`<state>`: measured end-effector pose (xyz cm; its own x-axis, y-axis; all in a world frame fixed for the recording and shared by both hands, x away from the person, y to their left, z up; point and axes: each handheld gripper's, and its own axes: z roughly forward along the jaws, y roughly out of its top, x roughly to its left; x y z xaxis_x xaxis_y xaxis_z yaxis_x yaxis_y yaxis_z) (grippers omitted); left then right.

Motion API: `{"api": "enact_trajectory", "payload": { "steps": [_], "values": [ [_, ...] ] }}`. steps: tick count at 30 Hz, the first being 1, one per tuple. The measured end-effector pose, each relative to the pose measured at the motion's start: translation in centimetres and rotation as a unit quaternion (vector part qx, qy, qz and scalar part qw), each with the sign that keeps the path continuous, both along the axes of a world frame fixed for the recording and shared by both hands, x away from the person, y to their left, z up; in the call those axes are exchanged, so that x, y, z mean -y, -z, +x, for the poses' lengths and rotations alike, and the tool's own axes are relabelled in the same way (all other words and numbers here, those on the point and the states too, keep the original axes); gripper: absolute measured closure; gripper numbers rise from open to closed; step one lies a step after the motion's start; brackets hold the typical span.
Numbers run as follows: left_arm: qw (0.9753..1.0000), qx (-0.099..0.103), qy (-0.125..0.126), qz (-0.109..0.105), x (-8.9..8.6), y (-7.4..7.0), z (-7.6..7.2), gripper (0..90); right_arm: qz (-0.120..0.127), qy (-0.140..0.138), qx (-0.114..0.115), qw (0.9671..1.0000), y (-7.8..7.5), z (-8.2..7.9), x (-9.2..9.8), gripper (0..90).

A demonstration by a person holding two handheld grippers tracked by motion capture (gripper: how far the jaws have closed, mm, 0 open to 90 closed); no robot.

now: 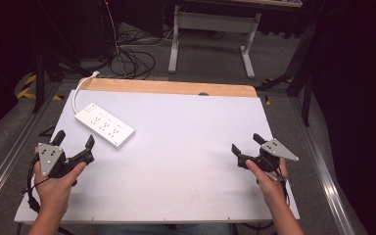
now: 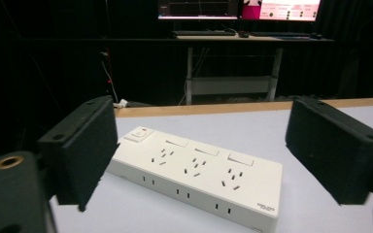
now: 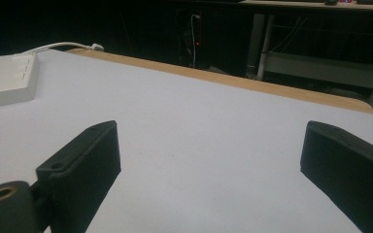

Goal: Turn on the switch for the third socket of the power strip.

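Note:
A white power strip (image 1: 105,125) lies at the table's left, its white cord (image 1: 81,86) curling off the far left corner. In the left gripper view the power strip (image 2: 199,172) has three rows of sockets and a switch at one end. My left gripper (image 1: 74,139) is held just in front of it, open and empty, jaws wide apart. At the table's right side my right gripper (image 1: 246,142) is open too, with bare table between its jaws. The right gripper view catches the power strip (image 3: 7,79) at the far left.
The white table top (image 1: 186,142) has a wooden strip (image 1: 176,88) along its far edge. Behind it stand a desk frame (image 1: 210,39) and loose cables (image 1: 132,61) on the floor. A desk with monitors (image 2: 238,9) stands farther back.

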<state>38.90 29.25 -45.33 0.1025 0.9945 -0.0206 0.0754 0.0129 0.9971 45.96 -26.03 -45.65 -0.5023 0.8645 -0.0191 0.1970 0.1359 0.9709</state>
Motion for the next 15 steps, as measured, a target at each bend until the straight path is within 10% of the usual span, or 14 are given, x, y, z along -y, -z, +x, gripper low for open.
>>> {"api": "enact_trajectory", "payload": {
  "steps": [15],
  "values": [
    [0.9998, -0.007, -0.012, -0.014, -0.90, -0.21, -0.20, 55.3, -0.005, -0.001, 0.001, 1.0000, 0.04, -0.02, -0.06, 7.7]
  ]
}}
